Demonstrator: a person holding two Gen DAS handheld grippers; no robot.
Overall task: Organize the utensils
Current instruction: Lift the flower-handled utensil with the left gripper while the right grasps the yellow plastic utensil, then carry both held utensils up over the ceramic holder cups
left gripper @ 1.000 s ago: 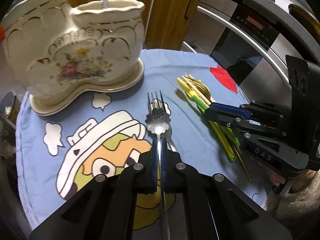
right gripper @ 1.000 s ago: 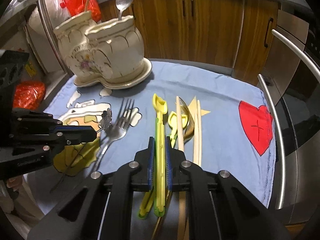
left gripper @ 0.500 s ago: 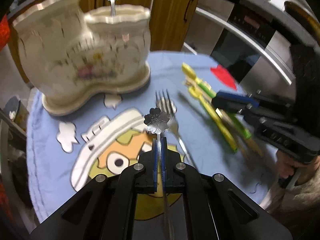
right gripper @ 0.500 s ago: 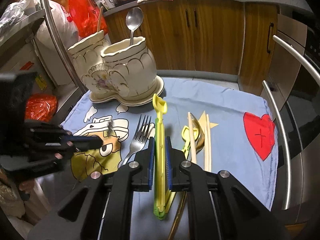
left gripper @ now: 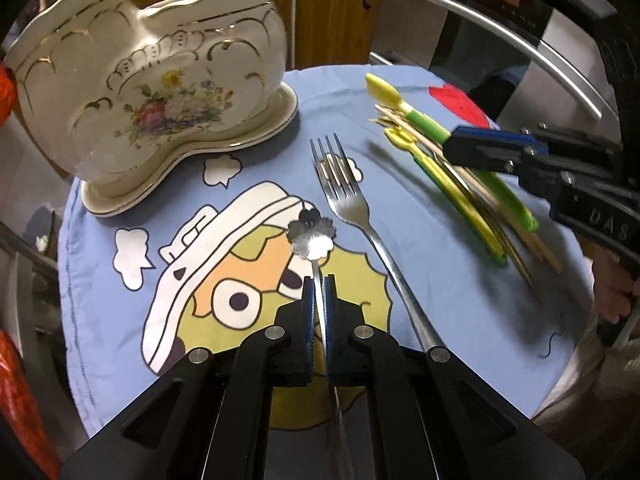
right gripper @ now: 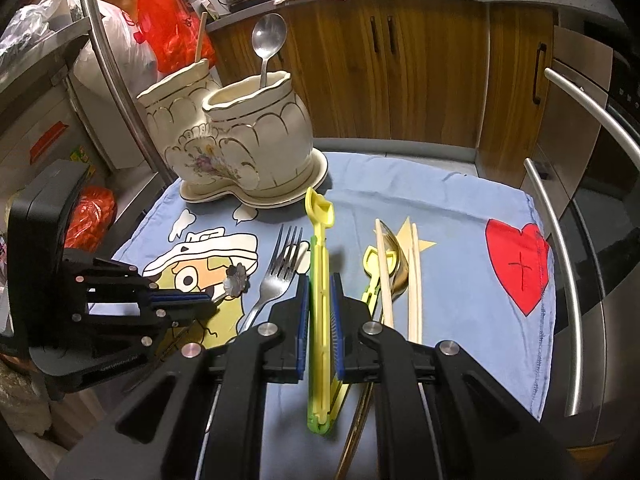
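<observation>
Judging by the ceramic holder [right gripper: 240, 148] at the far left of the blue cloth [right gripper: 460, 248], I have barely begun: only one spoon [right gripper: 269, 42] stands in it. A fork [left gripper: 352, 208], chopsticks [right gripper: 414, 276] and a gold spoon [right gripper: 398, 268] lie loose. My left gripper [left gripper: 319, 300] is clamped on the flower-ended spoon [left gripper: 312, 232], lifted above the cloth near its middle. My right gripper [right gripper: 320, 312] pinches the yellow-green utensil [right gripper: 319, 240] upright on edge.

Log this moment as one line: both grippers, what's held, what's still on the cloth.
left gripper: shut on flower-tipped spoon | right gripper: shut on yellow-green utensil | fork, chopsticks: on cloth | holder: one spoon inside
</observation>
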